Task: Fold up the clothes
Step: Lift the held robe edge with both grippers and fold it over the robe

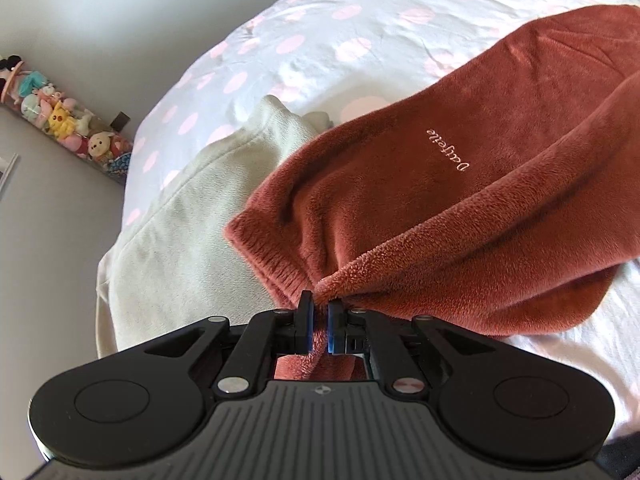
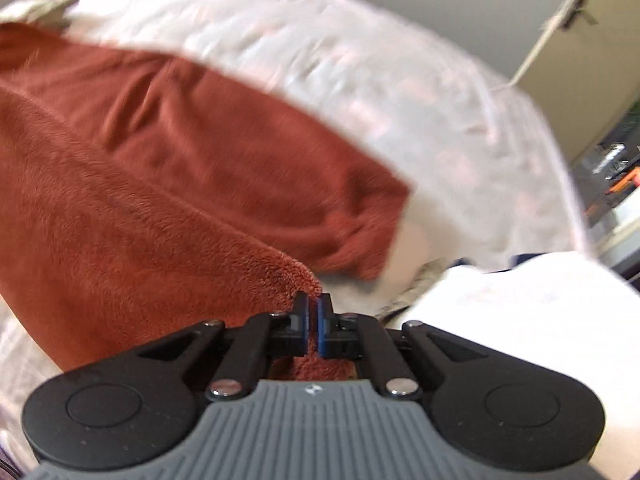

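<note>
A rust-red fleece garment point(image 1: 460, 168) with pale embroidered script lies on a bed, one layer folded over another. My left gripper point(image 1: 320, 312) is shut on a fold of its edge near the ribbed hem. In the right wrist view the same garment point(image 2: 160, 152) fills the left side, blurred. My right gripper point(image 2: 313, 312) is shut on another edge of it, with fleece showing between the jaws.
The bed sheet point(image 1: 320, 32) is white with pink dots. A cream garment point(image 1: 192, 216) lies left of the red one. Plush toys point(image 1: 64, 120) line a shelf at far left. A white folded cloth point(image 2: 520, 320) lies at right, and a wall and shelving point(image 2: 612, 168) beyond.
</note>
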`<state>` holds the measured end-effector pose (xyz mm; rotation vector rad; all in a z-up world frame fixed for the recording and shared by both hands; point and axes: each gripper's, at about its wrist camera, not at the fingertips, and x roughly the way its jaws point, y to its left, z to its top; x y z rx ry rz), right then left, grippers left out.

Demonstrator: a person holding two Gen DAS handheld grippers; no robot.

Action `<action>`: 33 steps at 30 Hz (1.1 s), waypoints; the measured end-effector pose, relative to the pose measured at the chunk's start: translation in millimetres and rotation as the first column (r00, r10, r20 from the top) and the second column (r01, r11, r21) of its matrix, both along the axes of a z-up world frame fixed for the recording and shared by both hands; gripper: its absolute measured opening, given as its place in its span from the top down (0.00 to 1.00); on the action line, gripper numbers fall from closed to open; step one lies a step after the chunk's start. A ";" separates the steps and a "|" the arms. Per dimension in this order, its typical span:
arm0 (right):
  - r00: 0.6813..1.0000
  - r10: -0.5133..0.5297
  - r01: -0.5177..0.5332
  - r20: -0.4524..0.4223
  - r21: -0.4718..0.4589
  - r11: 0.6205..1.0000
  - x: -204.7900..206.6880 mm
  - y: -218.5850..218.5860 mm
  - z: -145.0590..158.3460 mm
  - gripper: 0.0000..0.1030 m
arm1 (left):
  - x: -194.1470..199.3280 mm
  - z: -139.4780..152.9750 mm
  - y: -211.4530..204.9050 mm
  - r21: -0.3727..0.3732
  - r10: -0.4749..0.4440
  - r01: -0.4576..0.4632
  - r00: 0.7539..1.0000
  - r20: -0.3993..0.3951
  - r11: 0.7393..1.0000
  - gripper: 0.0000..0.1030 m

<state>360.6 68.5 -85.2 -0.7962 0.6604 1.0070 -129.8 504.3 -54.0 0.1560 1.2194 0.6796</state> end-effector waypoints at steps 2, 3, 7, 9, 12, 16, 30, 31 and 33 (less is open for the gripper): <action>0.999 -0.024 0.023 0.022 0.039 0.999 2.7 -6.0 20.7 0.96 | -1.1 6.5 0.3 0.009 -0.001 0.001 1.000 0.003 1.000 0.96; 0.999 -0.037 0.036 0.023 0.058 0.998 5.2 -6.7 30.0 0.96 | 0.0 9.9 1.5 0.014 -0.003 0.003 1.000 0.003 1.000 0.96; 0.996 -0.076 0.071 0.041 0.099 0.993 18.5 7.6 54.0 0.96 | 15.9 19.7 11.6 0.027 -0.009 0.008 1.000 0.003 1.000 0.96; 0.994 -0.090 0.086 0.054 0.085 0.993 25.1 24.5 56.6 0.96 | 28.0 21.0 19.3 0.031 -0.014 0.015 1.000 -0.009 0.999 0.96; 0.991 -0.118 0.113 0.068 0.067 0.991 44.9 54.3 55.9 0.96 | 46.8 19.5 37.3 0.018 -0.002 0.002 1.000 -0.012 1.000 0.96; 0.985 -0.156 0.153 0.077 0.045 0.987 76.5 102.5 44.1 0.96 | 71.9 6.2 64.1 0.012 0.011 -0.010 0.999 -0.038 1.000 0.95; 0.981 -0.180 0.186 0.075 -0.092 0.978 115.9 191.9 -44.9 0.95 | 112.2 -64.8 130.3 -0.029 0.087 -0.089 0.994 -0.060 0.996 0.91; 0.980 -0.185 0.191 0.071 -0.092 0.977 117.2 192.4 -48.7 0.95 | 111.6 -67.4 131.6 -0.029 0.095 -0.096 0.994 -0.047 0.995 0.90; 0.978 -0.196 0.201 0.067 -0.083 0.976 118.0 192.2 -52.3 0.95 | 109.9 -71.9 132.7 -0.026 0.107 -0.108 0.994 -0.027 0.994 0.88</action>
